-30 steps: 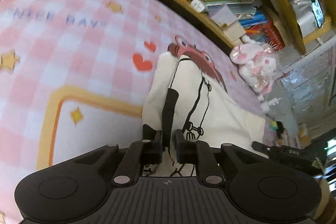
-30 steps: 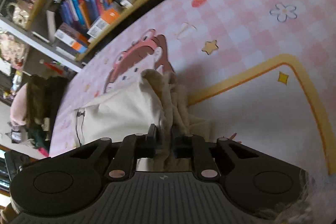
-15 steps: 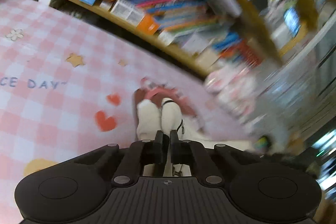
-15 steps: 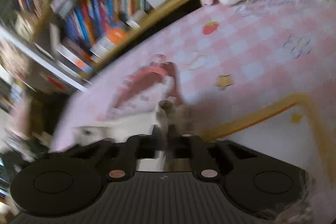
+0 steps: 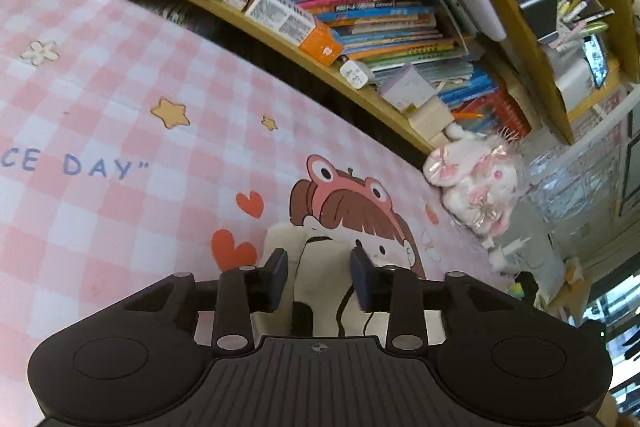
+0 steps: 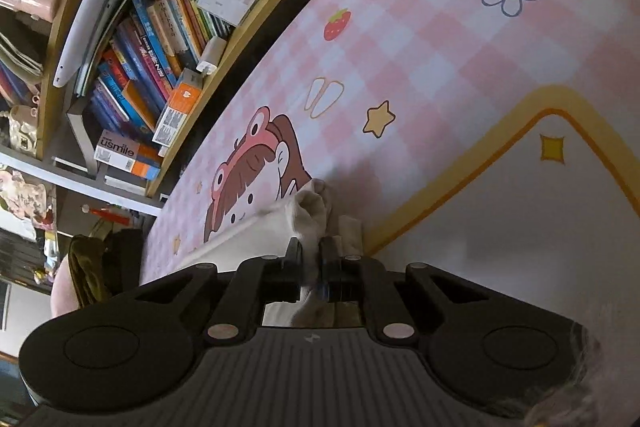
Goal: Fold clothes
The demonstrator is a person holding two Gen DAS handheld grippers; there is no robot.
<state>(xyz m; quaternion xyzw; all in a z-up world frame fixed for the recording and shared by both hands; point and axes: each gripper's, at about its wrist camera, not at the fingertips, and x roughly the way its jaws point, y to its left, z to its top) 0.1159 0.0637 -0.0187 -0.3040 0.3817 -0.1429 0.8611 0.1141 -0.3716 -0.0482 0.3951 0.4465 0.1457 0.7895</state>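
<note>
Pink checked mat (image 5: 100, 99) w/ frog-hat girl print covers the table; bookshelf (image 5: 360, 27) packed w/ books runs along its far edge. Cream garment (image 5: 324, 267) w/ black line drawing lies on the mat near that far edge, over the lower part of the girl print. Plush bunny (image 5: 476, 183) sits at the far edge by the shelf. Left gripper (image 5: 319, 277) has jaws spread wide, gripping nothing, garment below betw. them. Right gripper (image 6: 310, 259) is clamped tight on a bunched cream fold.
</note>
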